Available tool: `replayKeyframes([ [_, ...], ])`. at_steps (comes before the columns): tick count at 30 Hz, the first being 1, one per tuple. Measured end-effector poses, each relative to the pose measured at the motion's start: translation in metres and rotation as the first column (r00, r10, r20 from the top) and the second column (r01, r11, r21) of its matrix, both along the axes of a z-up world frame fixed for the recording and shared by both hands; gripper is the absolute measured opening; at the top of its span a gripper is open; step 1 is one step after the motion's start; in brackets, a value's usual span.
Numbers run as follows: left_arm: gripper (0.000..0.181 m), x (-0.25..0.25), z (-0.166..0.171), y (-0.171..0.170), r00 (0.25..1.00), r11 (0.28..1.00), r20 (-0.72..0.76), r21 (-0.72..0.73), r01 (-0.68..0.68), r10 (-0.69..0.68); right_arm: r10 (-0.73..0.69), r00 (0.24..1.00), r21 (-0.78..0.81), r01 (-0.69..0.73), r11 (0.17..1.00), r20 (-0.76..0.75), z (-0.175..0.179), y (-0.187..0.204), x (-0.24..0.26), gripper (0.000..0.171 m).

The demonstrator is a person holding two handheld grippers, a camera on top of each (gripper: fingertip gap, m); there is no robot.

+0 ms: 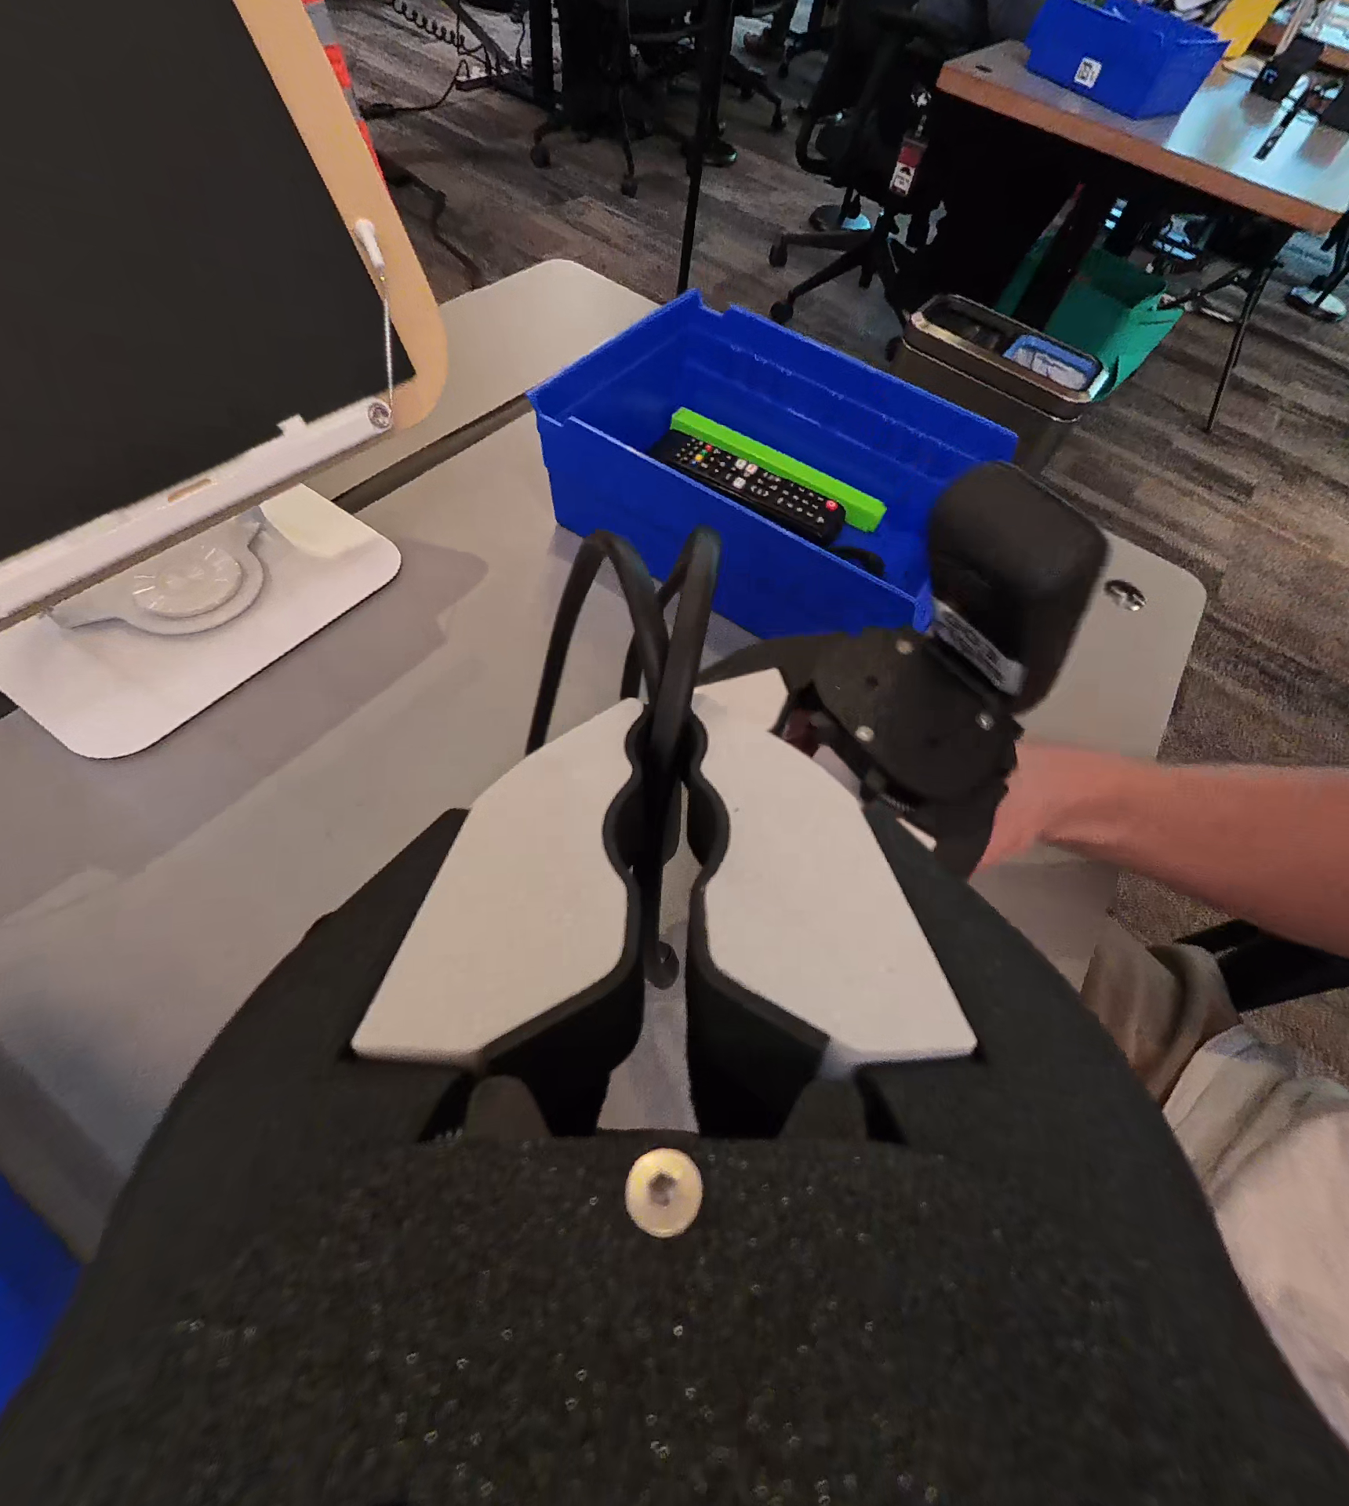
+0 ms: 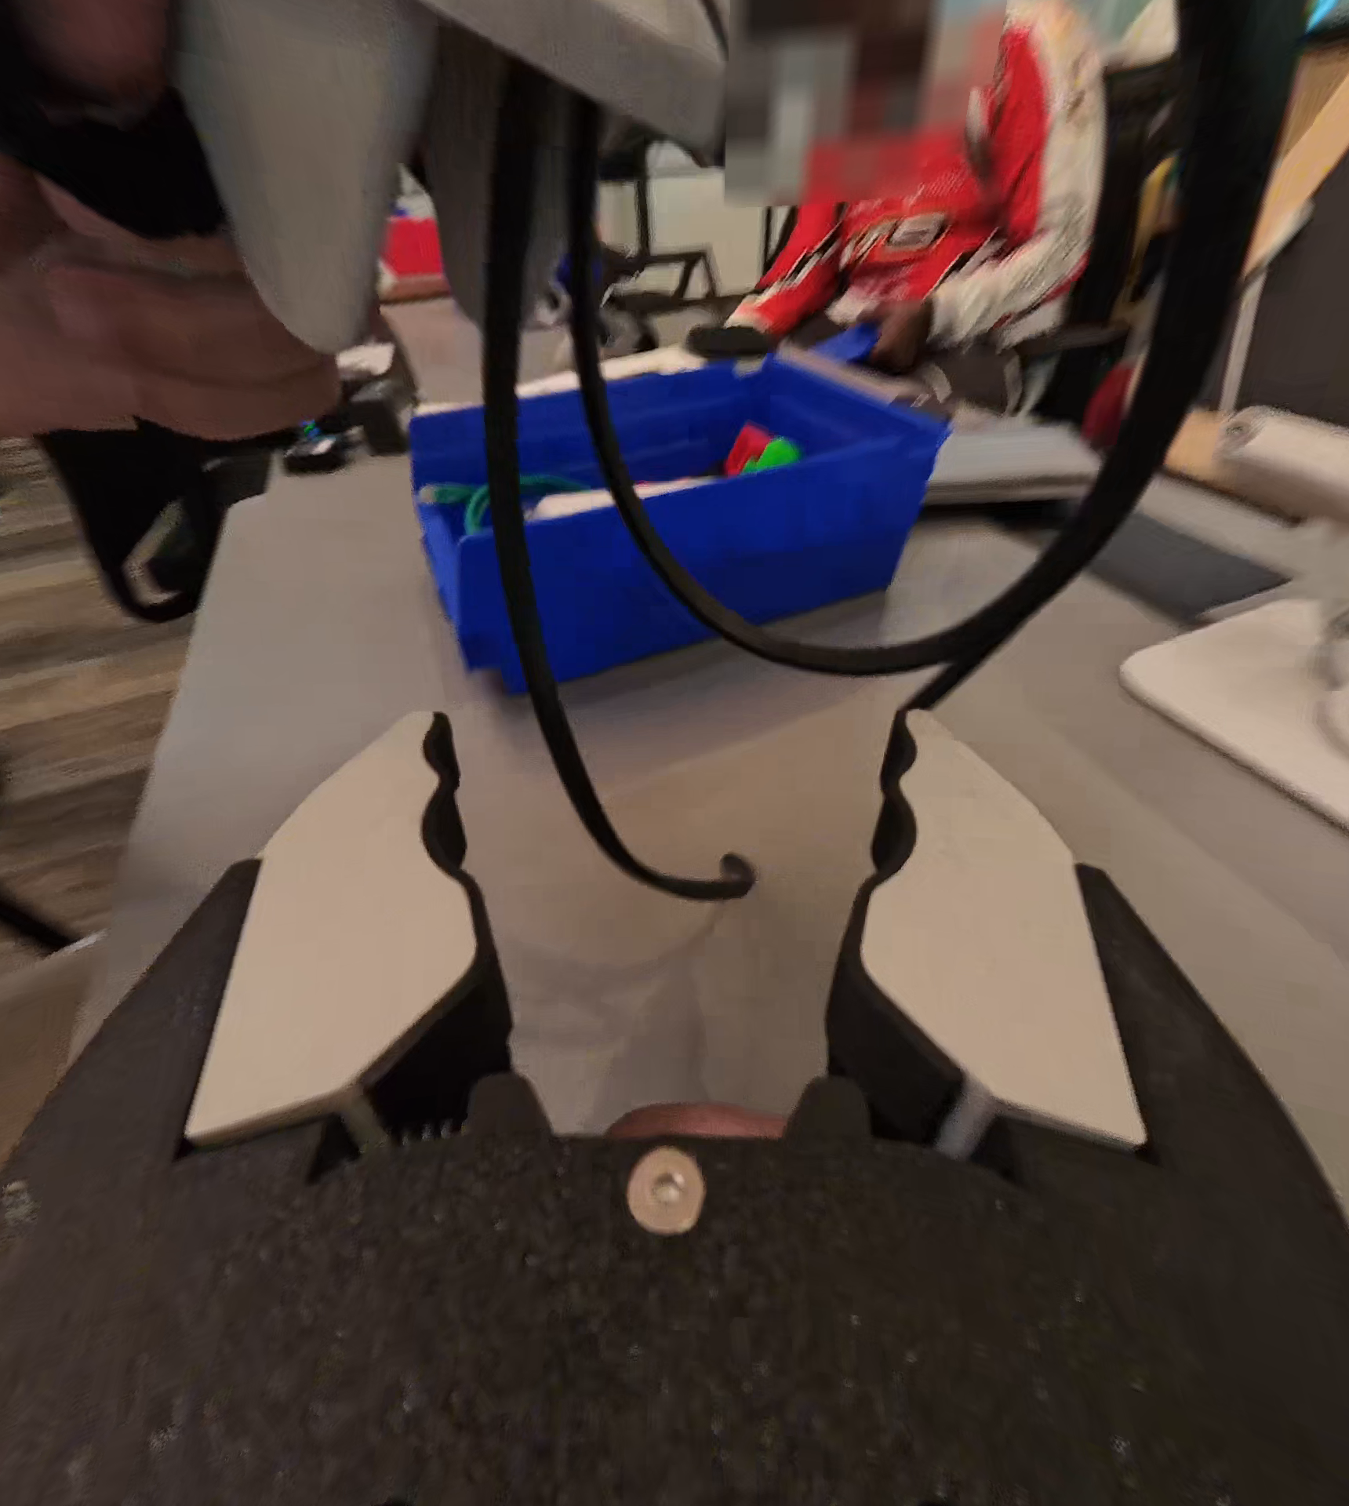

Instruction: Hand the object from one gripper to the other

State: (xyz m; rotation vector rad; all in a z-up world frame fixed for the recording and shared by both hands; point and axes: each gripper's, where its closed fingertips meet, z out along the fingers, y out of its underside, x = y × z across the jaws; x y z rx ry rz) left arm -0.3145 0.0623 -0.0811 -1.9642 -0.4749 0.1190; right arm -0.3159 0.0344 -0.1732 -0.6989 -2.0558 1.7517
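Mid-handover. The left hand-held gripper [image 1: 667, 782] is clamped on a black cable [image 1: 679, 652], whose strands rise in two loops above the fingertips in the left wrist view. Beyond it stand a blue bin [image 1: 736, 587] on the grey counter [image 1: 247, 774], holding a remote [image 1: 753, 481] and a green block [image 1: 777, 460], and a monitor [image 1: 125, 244] at left. The right hand-held gripper [image 1: 883, 733] shows at right, low over the counter, with a forearm [image 1: 1185, 847] behind it.

In the right wrist view the right hand-held gripper [image 2: 667, 782] stands wide apart and empty. The cable [image 2: 557, 733] hangs from above, where the left unit holds it; one curled free end dangles between the spread fingers [image 2: 345, 896] without touching either, and a second loop sags past the right fingertip. A second blue bin [image 2: 696, 570] lies beyond.

Step in hand, as judged: the receiver is lining up under the hanging cable; no transfer has occurred. The next move calls for raising or advancing the right fingers until a strand lies well inside the notched pads, closing on it, and only then releasing the left grip. The limp, swinging end may slip out if the closing is mistimed.
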Motion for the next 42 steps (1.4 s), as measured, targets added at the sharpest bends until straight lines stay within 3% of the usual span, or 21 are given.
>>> replayKeyframes([
  [5, 0.004, -0.009, -0.005, 0.001, 0.999, 0.999, 0.02, -0.019, -0.049, 0.049, -0.228, 0.954, 0.068, 0.245, 0.967, -0.197, 0.017, 0.019, -0.015, 0.094],
  [14, 0.004, -0.002, -0.015, 0.01, 0.995, 1.0, 0.092, -0.014, -0.027, 0.028, -0.229, 0.921, 0.197, 0.299, 0.934, -0.314, 0.016, 0.011, -0.013, 0.092],
  [16, 0.004, 0.001, -0.018, 0.012, 0.995, 0.999, 0.098, -0.027, -0.018, 0.02, -0.243, 0.917, 0.212, 0.318, 0.924, -0.315, 0.014, 0.013, -0.014, 0.081],
  [19, 0.004, 0.005, -0.021, 0.014, 0.994, 1.0, 0.111, -0.03, -0.006, 0.009, -0.239, 0.92, 0.21, 0.312, 0.927, -0.312, 0.016, 0.017, -0.013, 0.052],
  [22, 0.004, 0.007, -0.022, 0.015, 0.992, 1.0, 0.128, -0.017, 0.002, 0.001, -0.223, 0.922, 0.211, 0.297, 0.931, -0.318, 0.02, 0.021, -0.01, 0.009],
  [32, 0.005, 0.007, -0.016, 0.015, 0.993, 1.0, 0.114, 0.02, 0.018, -0.02, -0.15, 0.939, 0.269, 0.238, 0.933, -0.31, 0.019, 0.023, -0.005, 0.003],
  [33, 0.01, 0.009, -0.014, 0.014, 0.993, 0.999, 0.111, 0.038, 0.024, -0.028, -0.15, 0.939, 0.28, 0.241, 0.929, -0.31, 0.02, 0.027, -0.006, 0.003],
  [36, 0.045, 0.013, -0.008, 0.002, 0.996, 0.996, 0.088, 0.088, 0.007, -0.015, -0.167, 0.934, 0.303, 0.266, 0.915, -0.314, 0.026, 0.045, -0.011, 0.004],
  [38, 0.053, 0.016, -0.009, -0.016, 0.999, 0.994, 0.051, 0.103, -0.021, 0.016, -0.181, 0.929, 0.306, 0.284, 0.909, -0.323, 0.039, 0.063, -0.014, 0.004],
  [42, 0.043, 0.044, -0.041, -0.046, 0.998, 0.983, 0.051, 0.174, -0.055, 0.046, -0.23, 0.906, 0.293, 0.341, 0.893, -0.354, 0.099, 0.108, -0.021, 0.003],
])
